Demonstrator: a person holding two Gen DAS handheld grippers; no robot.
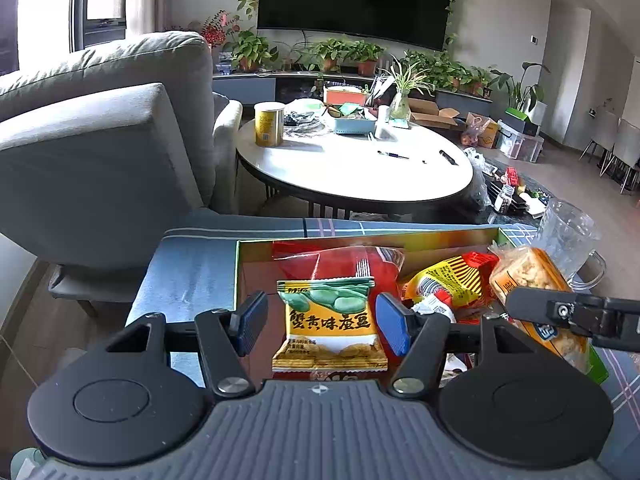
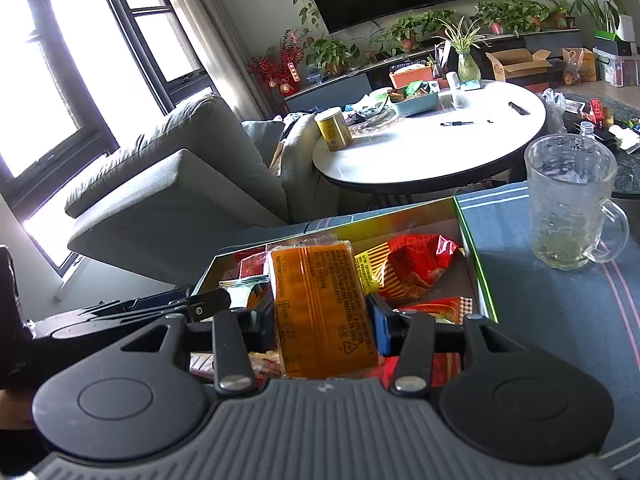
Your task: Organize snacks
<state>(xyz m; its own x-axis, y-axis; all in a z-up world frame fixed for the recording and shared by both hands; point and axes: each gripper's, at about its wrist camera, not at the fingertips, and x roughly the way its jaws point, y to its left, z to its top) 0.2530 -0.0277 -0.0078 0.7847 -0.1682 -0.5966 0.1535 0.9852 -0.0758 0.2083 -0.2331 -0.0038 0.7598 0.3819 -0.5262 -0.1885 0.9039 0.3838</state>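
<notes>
Pads of the left gripper (image 1: 322, 322) stand apart from the green-and-yellow bean snack packet (image 1: 330, 326) between them. The right gripper (image 2: 322, 320) clamps an orange cracker packet (image 2: 320, 312) upright over the snack box (image 2: 476, 264), beside a glass mug (image 2: 572, 208).

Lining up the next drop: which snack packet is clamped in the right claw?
The orange crisp packet, pinched between the right claw pads. The green-topped bean packet only sits between the left claw pads, unpinched; the others lie in the box.
</notes>
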